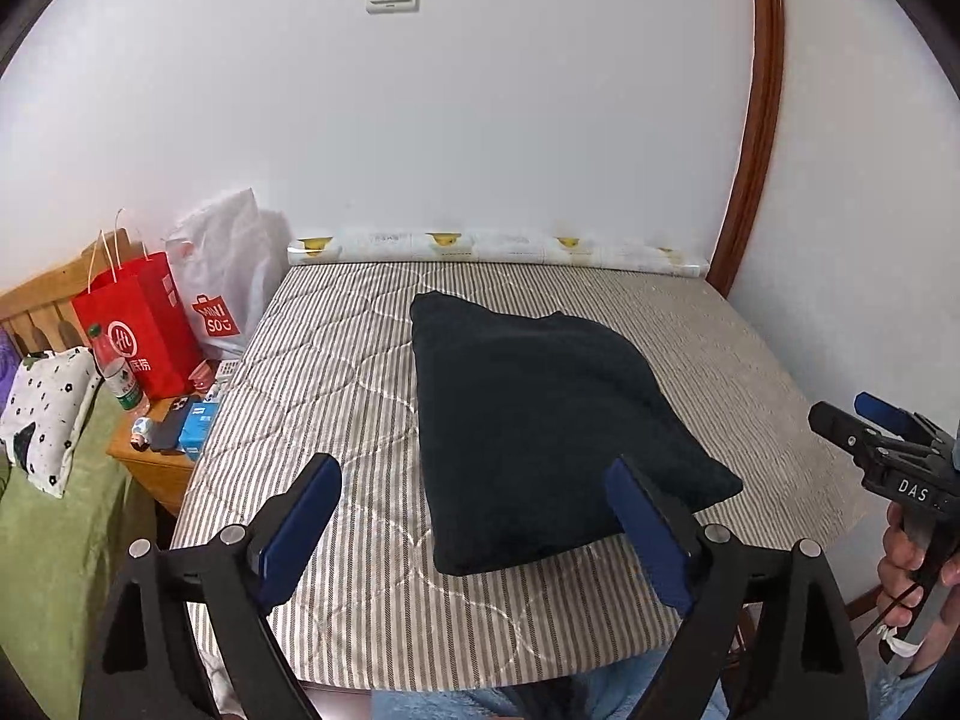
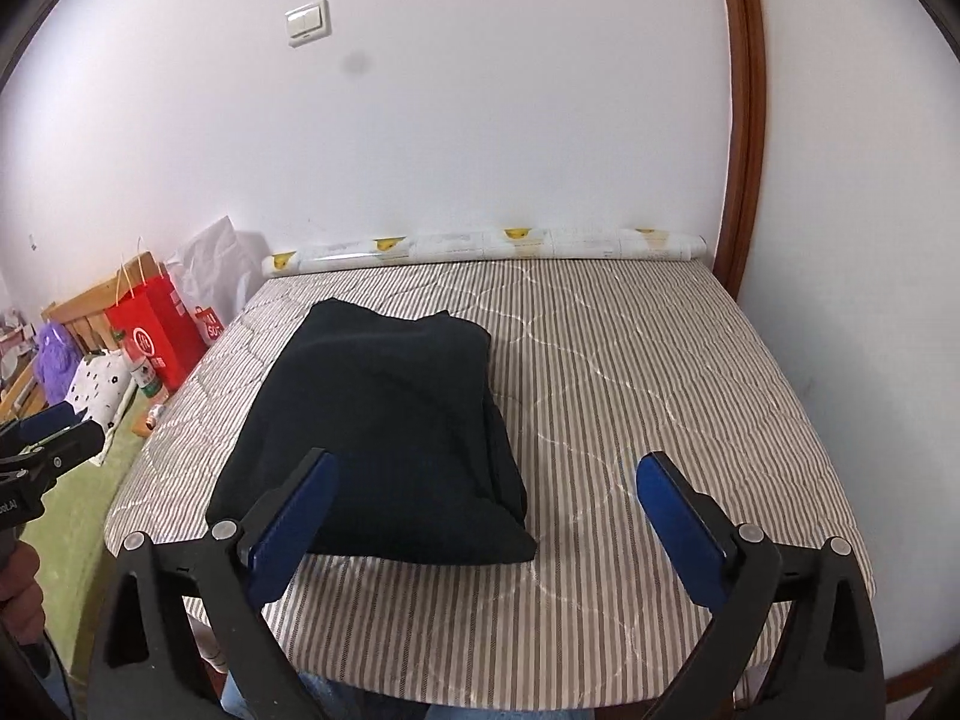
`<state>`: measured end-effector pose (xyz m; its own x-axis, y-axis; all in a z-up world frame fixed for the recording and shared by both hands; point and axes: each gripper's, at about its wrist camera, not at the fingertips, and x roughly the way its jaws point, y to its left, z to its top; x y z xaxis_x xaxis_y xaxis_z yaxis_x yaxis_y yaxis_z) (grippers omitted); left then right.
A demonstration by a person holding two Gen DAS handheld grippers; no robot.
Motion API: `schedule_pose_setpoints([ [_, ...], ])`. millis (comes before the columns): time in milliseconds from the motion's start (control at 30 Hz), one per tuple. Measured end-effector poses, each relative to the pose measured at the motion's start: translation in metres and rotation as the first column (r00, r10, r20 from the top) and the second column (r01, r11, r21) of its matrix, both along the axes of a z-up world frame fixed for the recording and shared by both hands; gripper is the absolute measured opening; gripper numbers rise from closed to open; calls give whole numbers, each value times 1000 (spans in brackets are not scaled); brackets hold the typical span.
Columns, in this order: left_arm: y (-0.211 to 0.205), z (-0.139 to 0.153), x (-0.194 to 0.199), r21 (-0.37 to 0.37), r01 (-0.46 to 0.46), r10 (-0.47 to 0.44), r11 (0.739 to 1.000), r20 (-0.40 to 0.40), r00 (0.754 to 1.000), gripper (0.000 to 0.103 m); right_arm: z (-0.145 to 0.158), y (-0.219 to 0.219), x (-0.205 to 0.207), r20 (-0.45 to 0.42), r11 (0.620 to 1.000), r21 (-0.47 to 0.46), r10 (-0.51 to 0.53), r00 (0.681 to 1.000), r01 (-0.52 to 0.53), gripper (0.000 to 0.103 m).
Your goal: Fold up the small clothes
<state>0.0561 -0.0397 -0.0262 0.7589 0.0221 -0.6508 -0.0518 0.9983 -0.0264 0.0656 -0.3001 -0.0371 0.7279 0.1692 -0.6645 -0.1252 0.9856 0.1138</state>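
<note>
A black garment (image 1: 540, 420) lies folded into a thick rectangle on the striped quilted table cover (image 1: 336, 372). In the right wrist view the garment (image 2: 384, 432) lies left of centre on the cover (image 2: 630, 396). My left gripper (image 1: 474, 498) is open and empty, held above the garment's near edge. My right gripper (image 2: 486, 492) is open and empty, near the garment's near right corner. The right gripper also shows at the right edge of the left wrist view (image 1: 864, 426). The left gripper shows at the left edge of the right wrist view (image 2: 54, 438).
A rolled printed sheet (image 1: 498, 249) lies along the wall at the table's back. Left of the table stand a red paper bag (image 1: 144, 330), a white plastic bag (image 1: 228, 276), a bottle (image 1: 117, 375) and small items on a wooden stand (image 1: 156, 468). A brown door frame (image 1: 756, 120) rises at the right.
</note>
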Motion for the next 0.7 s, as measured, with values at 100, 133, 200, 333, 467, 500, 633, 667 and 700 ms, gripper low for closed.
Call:
schedule_pose_setpoints([
  [100,0,2,-5,3,-1,1,1000,9,1000,90,3,-2,-5,-2,1000,1,-6,1000,6,99],
  [133,-1,3,-6,7,-3,3,1000,11,1000,90,4,-2,-7,0,1000,1,-7,1000,7,99],
  [200,-2,5,-7,11,-3,3,1000,15,1000,90,6,-2,-10,4,1000,-6,-7,1000,7,99],
  [333,-3,6,-9,9,-3,3,1000,17,1000,90,9,-1,-16,13,1000,-14,-12,1000,12,99],
  [467,-3,6,-8,3,-3,3,1000,13,1000,90,10,-2,-19,13,1000,-21,-19,1000,19,99],
  [500,-3,6,-8,3,-3,3,1000,13,1000,90,10,-2,-19,14,999,-25,-24,1000,24,99],
  [633,-4,6,-9,8,-4,4,1000,12,1000,90,9,-6,-20,14,999,-25,-30,999,30,99],
  [667,-5,6,-9,7,-5,5,1000,11,1000,90,9,-6,-20,15,999,-27,-32,999,32,99],
  [700,-4,6,-9,6,-4,4,1000,9,1000,90,9,-6,-20,16,999,-29,-33,999,33,99],
])
